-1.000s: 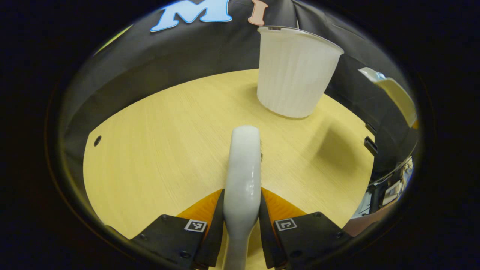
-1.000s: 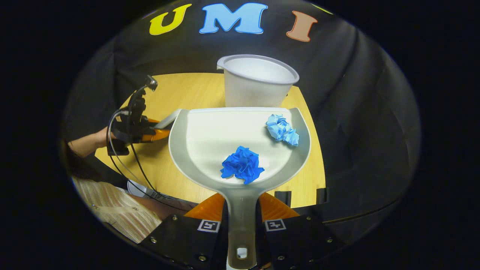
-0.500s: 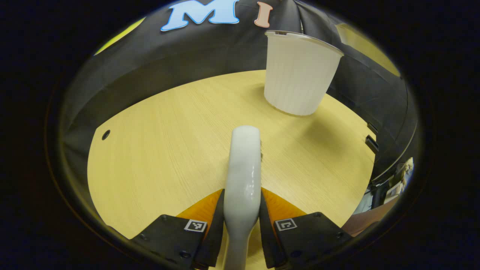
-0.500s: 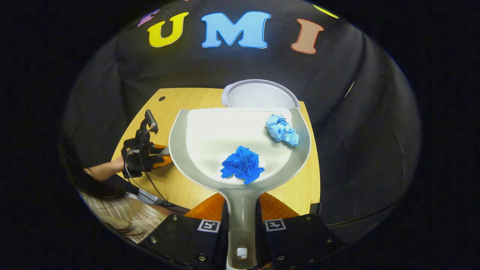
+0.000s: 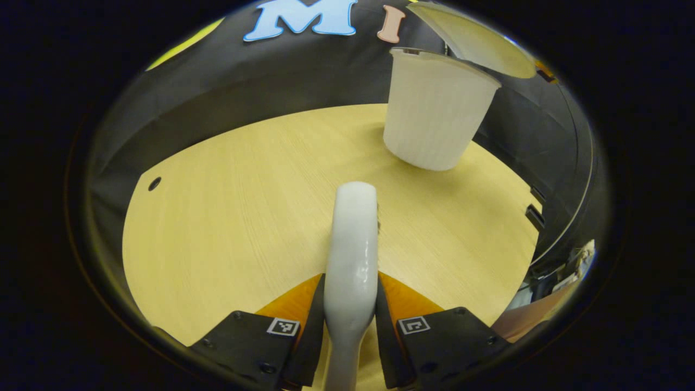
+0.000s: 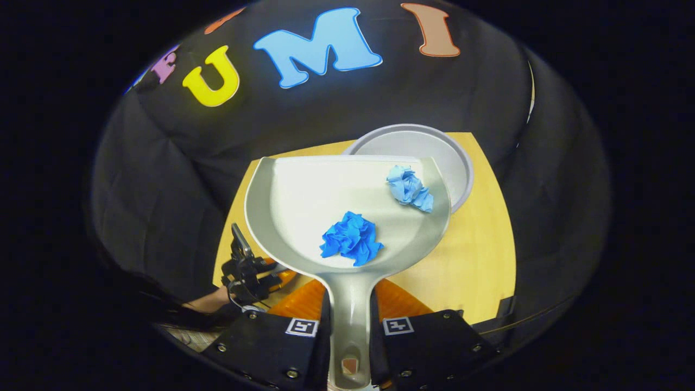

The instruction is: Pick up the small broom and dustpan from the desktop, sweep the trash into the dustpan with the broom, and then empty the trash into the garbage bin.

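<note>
In the left gripper view my left gripper (image 5: pixel 351 304) is shut on the white broom handle (image 5: pixel 353 255), held low over the wooden desktop (image 5: pixel 228 217). The ribbed white garbage bin (image 5: pixel 437 111) stands at the far right of the desk, and the dustpan's underside (image 5: pixel 478 41) hangs above its rim. In the right gripper view my right gripper (image 6: pixel 350 312) is shut on the grey dustpan's handle (image 6: pixel 350 293). The dustpan (image 6: pixel 315 190) holds a dark blue paper ball (image 6: pixel 352 238) and a light blue one (image 6: pixel 410 188). Its front edge partly covers the bin's open mouth (image 6: pixel 459 163) below.
In the right gripper view the left gripper (image 6: pixel 255 270) and a hand show far below at the desk's left edge. Black cloth walls surround the desk (image 6: pixel 478 244). A small hole (image 5: pixel 155 183) sits near the desk's far left corner.
The right gripper has risen with the dustpan and now looks down into the bin from above. The left gripper has held almost still with the broom.
</note>
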Demonstrator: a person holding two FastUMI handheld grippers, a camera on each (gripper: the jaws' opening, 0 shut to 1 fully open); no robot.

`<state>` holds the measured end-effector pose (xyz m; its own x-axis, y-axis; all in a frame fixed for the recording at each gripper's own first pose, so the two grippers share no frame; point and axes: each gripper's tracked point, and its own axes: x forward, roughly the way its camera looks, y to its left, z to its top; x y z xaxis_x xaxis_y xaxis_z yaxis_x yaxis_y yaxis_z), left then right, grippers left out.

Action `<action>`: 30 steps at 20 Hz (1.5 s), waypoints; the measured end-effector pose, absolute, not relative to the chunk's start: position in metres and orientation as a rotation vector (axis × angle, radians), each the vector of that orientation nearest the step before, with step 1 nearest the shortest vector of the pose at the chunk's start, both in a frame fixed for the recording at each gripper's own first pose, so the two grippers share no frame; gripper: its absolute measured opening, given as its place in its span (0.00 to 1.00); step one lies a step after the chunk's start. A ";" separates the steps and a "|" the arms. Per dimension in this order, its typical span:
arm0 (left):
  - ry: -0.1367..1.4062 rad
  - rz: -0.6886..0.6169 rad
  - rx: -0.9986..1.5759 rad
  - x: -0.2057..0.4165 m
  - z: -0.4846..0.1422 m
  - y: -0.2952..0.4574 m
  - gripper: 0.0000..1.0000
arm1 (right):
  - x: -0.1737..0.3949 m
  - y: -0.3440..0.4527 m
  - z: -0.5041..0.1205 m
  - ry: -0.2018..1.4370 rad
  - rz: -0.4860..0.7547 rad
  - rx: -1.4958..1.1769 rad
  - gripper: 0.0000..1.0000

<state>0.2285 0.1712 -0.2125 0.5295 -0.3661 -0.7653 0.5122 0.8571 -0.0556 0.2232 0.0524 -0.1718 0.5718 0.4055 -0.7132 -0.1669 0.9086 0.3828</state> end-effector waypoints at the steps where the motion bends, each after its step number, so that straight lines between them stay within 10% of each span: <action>1: 0.868 -0.521 0.179 0.226 -0.214 0.173 0.50 | 0.229 0.057 -0.170 0.903 0.356 0.359 0.28; 17: 0.882 -0.515 0.184 0.231 -0.216 0.168 0.50 | 0.277 0.061 -0.127 0.783 0.486 1.348 0.27; 30: 0.875 -0.485 0.153 0.219 -0.213 0.176 0.53 | 0.277 0.073 -0.117 0.653 0.531 1.552 0.27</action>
